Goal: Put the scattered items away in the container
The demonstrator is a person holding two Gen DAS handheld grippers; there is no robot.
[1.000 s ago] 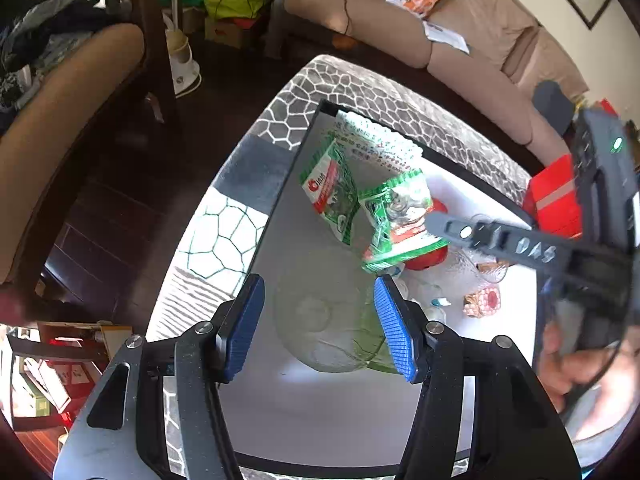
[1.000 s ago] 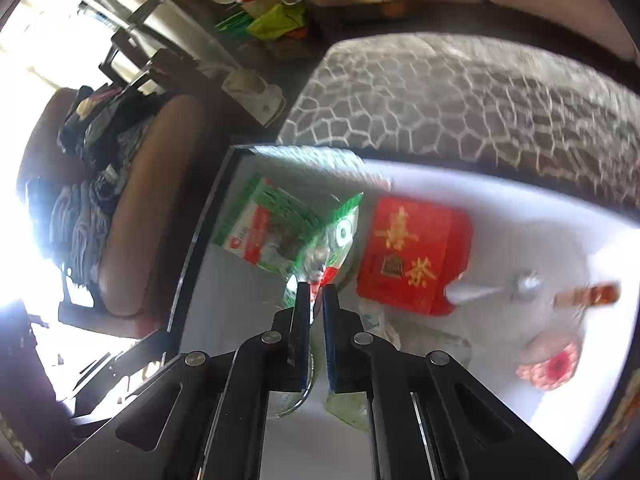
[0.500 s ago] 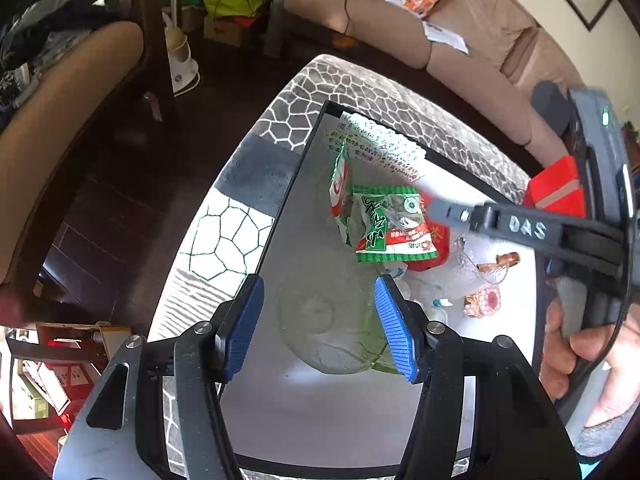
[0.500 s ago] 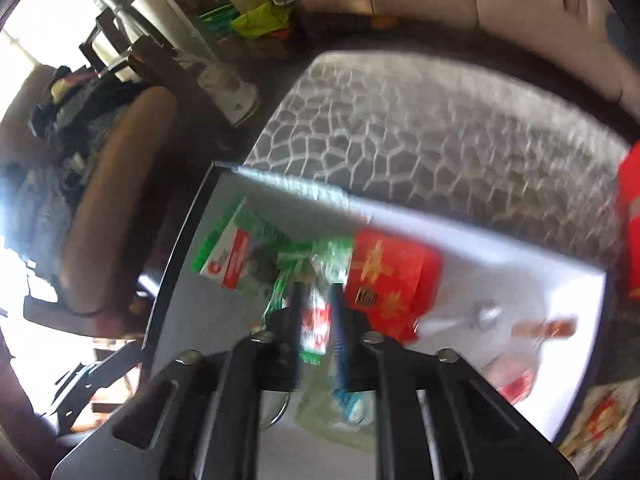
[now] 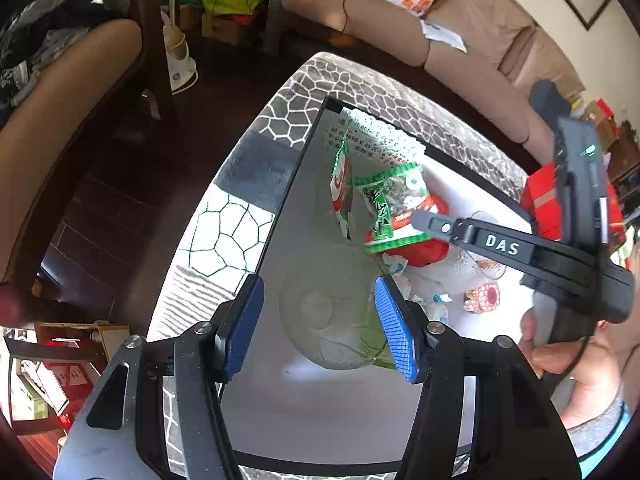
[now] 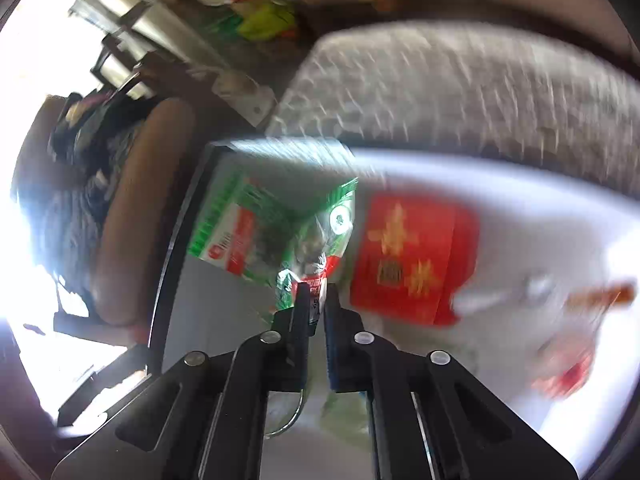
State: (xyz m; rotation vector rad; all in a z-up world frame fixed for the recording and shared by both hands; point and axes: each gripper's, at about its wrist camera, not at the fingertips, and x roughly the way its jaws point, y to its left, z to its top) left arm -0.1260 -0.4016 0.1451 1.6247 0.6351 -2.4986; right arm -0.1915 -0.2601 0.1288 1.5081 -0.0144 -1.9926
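A clear glass bowl (image 5: 332, 320) sits on the white table (image 5: 304, 420), seen through the gap of my left gripper (image 5: 320, 320), which hovers open above it. A green snack packet (image 5: 392, 208) hangs above the table, pinched at its lower edge by my shut right gripper (image 5: 420, 220). In the blurred right wrist view that packet (image 6: 324, 240) sticks up out of the right gripper (image 6: 316, 292). A second green-and-red packet (image 5: 340, 188) stands on edge just left of it. A red packet (image 6: 412, 252) lies to the right. The bowl's rim (image 6: 292, 420) shows under the right fingers.
Small wrapped sweets (image 5: 482, 298) and pale wrappers (image 5: 436, 304) lie right of the bowl. A printed paper (image 5: 380, 140) lies at the table's far corner. The black table edge (image 5: 280, 216) borders a patterned rug (image 5: 224, 236). A sofa (image 5: 460, 52) stands behind; a hand (image 5: 568, 356) holds the right gripper.
The right gripper has shifted and tilted the green packet in its grip. The second packet has tipped from lying flat to standing on edge. The left gripper has stayed put.
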